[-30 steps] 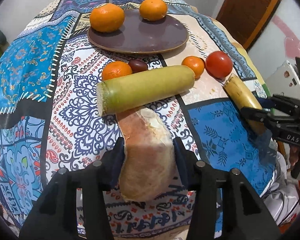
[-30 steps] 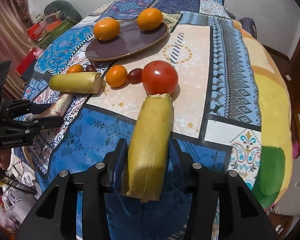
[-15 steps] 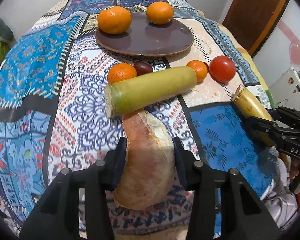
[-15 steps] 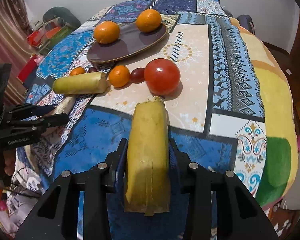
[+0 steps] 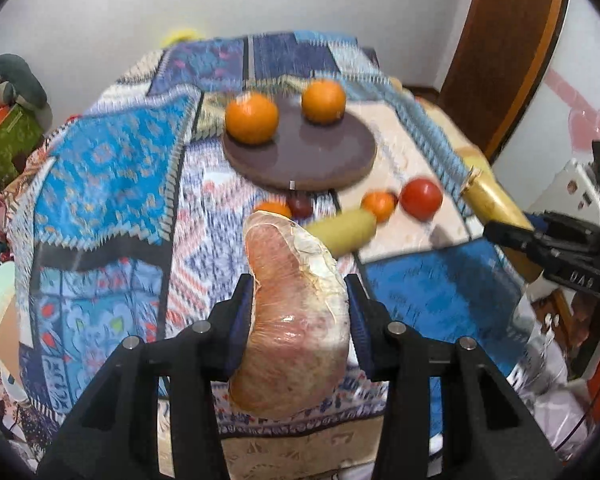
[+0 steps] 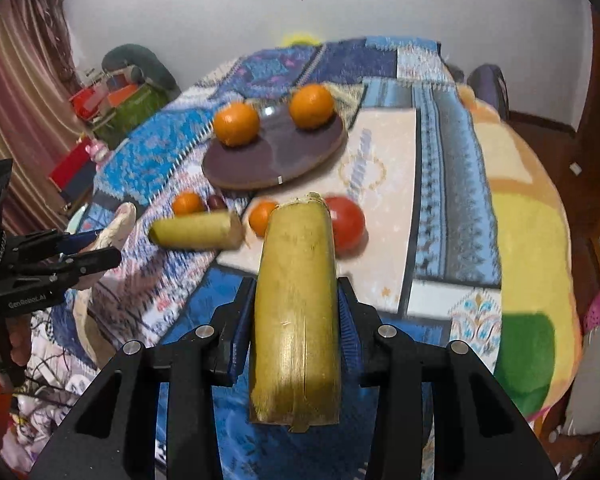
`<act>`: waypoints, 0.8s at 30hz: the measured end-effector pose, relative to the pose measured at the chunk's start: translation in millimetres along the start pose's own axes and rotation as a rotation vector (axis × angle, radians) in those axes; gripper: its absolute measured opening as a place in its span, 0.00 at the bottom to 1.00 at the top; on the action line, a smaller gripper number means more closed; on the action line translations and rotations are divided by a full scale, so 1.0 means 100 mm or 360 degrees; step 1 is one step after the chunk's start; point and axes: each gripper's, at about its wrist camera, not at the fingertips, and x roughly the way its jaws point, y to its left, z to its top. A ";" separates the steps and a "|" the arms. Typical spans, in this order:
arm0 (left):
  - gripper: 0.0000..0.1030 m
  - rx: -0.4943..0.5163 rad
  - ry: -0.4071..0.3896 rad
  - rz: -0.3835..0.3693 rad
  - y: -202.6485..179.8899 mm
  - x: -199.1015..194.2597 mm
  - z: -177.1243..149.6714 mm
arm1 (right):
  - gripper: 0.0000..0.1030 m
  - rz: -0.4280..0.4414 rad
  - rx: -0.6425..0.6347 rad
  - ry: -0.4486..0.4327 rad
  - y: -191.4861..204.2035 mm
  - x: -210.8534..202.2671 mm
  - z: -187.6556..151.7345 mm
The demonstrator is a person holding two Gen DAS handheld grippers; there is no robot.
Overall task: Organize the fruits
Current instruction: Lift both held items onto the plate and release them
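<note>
My left gripper (image 5: 300,292) is shut on a pinkish-orange fruit wedge (image 5: 296,320) wrapped in clear film and holds it above the patterned tablecloth. My right gripper (image 6: 297,292) is shut on a thick yellow cane piece (image 6: 296,248), also held off the table. Further back, a brown plate (image 5: 320,160) carries two oranges (image 5: 252,118) (image 5: 323,96). In front of the plate lie a second yellow-green cane piece (image 5: 346,232), a red tomato (image 5: 421,199), two small oranges (image 5: 378,205) (image 5: 274,208) and a dark plum (image 5: 300,206). The wedge hides the near end of the lying cane piece.
The patchwork cloth (image 6: 452,184) covers a round table whose right edge drops off. Clutter and boxes (image 6: 112,108) stand on the floor at the left. A wooden door (image 5: 500,52) is at the right, and a pale wall lies behind.
Both grippers have risen, each with its piece lifted off the cloth. The views have tipped upward, so the wall shows and the table looks farther away.
</note>
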 end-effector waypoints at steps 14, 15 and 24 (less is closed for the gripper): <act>0.43 -0.0002 -0.0193 -0.0042 -0.06 -0.08 0.59 | 0.35 -0.0030 -0.0061 -0.0227 0.06 -0.14 0.58; 0.43 -0.0005 -0.0199 -0.0047 -0.05 -0.06 0.64 | 0.35 -0.0031 -0.0066 -0.0235 0.06 -0.13 0.61; 0.43 -0.0013 -0.0217 -0.0053 0.04 0.17 0.92 | 0.35 -0.0019 -0.0120 -0.0278 0.10 0.05 0.91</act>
